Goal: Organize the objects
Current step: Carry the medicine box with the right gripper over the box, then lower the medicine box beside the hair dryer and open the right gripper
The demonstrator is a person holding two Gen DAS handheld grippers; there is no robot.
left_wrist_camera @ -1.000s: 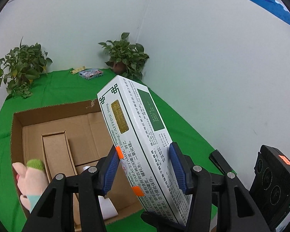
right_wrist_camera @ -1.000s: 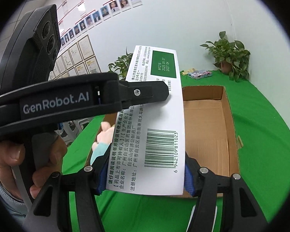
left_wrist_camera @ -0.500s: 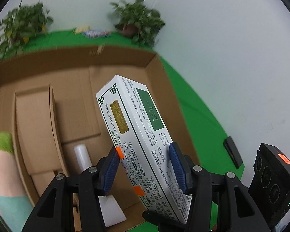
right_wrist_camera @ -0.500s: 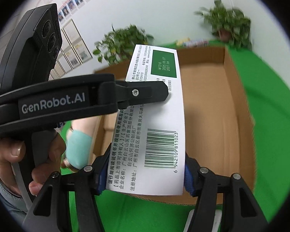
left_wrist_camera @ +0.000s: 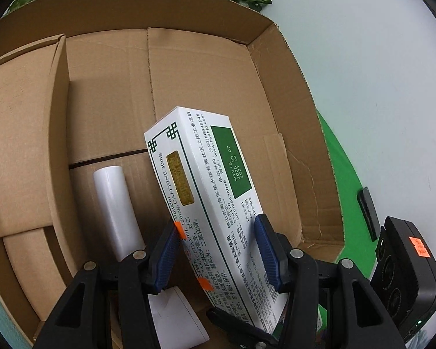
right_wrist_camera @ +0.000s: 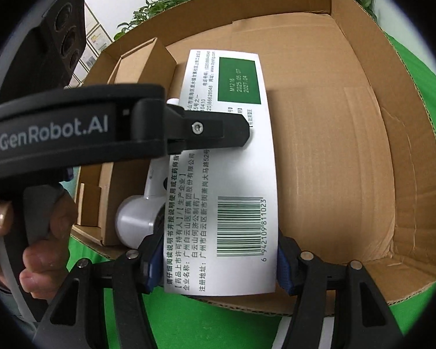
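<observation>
Medicine box [left_wrist_camera: 215,203] is clamped at once by left gripper [left_wrist_camera: 218,250] and right gripper [right_wrist_camera: 221,261], each set of fingers pressed flat against its long sides. It hangs tilted above the cardboard carton [left_wrist_camera: 293,93], right of a white bottle [left_wrist_camera: 113,200] lying inside.

Both views close above carton [left_wrist_camera: 206,67]

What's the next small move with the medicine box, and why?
Probably lower it a bit further onto the bare floor of the cardboard box, then open. Both the left claw and right claw clamp the medicine box, tilted inside the walls, beside the white bottle.
</observation>
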